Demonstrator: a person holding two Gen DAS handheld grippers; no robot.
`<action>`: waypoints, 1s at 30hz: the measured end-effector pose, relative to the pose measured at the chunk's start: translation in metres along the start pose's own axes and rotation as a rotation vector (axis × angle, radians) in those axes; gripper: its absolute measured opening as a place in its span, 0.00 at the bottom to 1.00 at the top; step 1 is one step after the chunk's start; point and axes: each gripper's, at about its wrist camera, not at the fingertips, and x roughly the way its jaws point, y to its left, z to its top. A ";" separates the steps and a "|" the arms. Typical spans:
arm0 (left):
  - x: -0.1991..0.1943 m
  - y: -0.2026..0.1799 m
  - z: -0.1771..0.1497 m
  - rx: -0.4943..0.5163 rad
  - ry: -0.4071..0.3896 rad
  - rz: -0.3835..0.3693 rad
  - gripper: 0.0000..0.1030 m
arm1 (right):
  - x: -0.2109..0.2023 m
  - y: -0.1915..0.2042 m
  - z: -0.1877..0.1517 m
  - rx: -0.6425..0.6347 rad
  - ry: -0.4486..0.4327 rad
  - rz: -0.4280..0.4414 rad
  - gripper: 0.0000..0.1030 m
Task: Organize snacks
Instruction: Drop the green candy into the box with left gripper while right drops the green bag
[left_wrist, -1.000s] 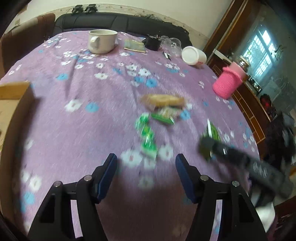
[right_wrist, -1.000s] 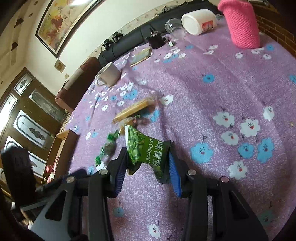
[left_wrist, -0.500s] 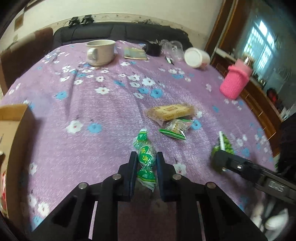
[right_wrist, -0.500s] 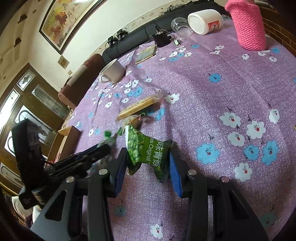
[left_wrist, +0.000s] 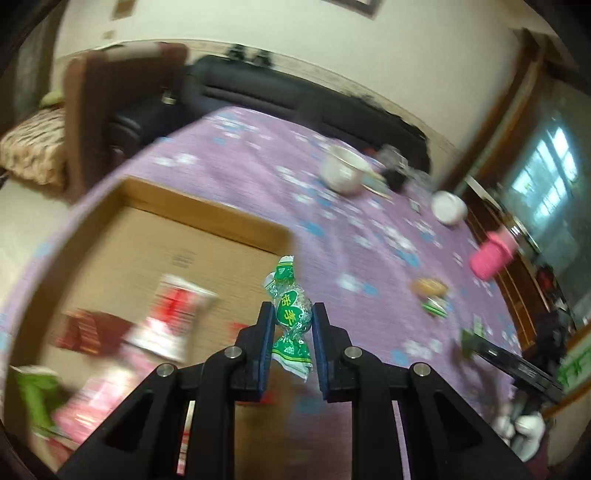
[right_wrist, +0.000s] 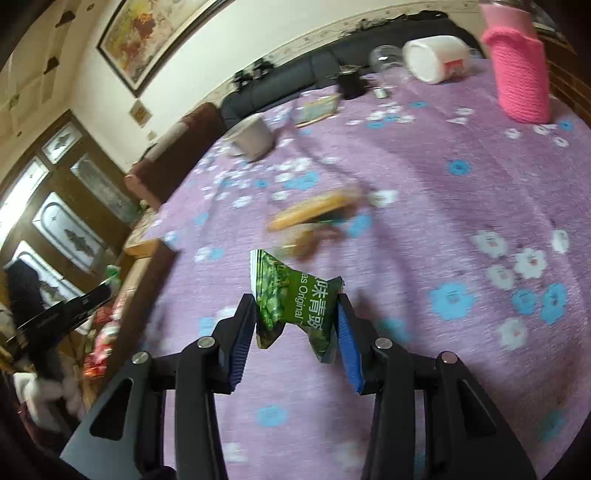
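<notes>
My left gripper is shut on a strip of small green candy packets, held in the air at the right edge of an open cardboard box. Red, pink and green snack packs lie blurred inside the box. My right gripper is shut on a green pea snack bag above the purple flowered tablecloth. A tan biscuit pack and a smaller packet lie on the cloth beyond it. In the right wrist view the box shows at the left with the left gripper over it.
A white mug, a pink knitted cup cover, a white jar on its side, a clear glass and a small card stand at the table's far side. A dark sofa and a brown chair lie beyond the table.
My left gripper shut on the green candy strip, lifted it off the cloth and swung left to the cardboard box. The right gripper shifted slightly, still gripping the pea bag.
</notes>
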 end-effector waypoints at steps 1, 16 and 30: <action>-0.004 0.013 0.004 -0.015 -0.008 0.017 0.18 | 0.002 0.014 0.001 -0.013 0.013 0.030 0.44; 0.016 0.110 0.023 -0.242 0.071 0.019 0.19 | 0.107 0.206 0.003 -0.316 0.208 0.136 0.44; -0.027 0.110 0.004 -0.288 -0.025 -0.056 0.48 | 0.148 0.243 -0.016 -0.402 0.206 0.068 0.58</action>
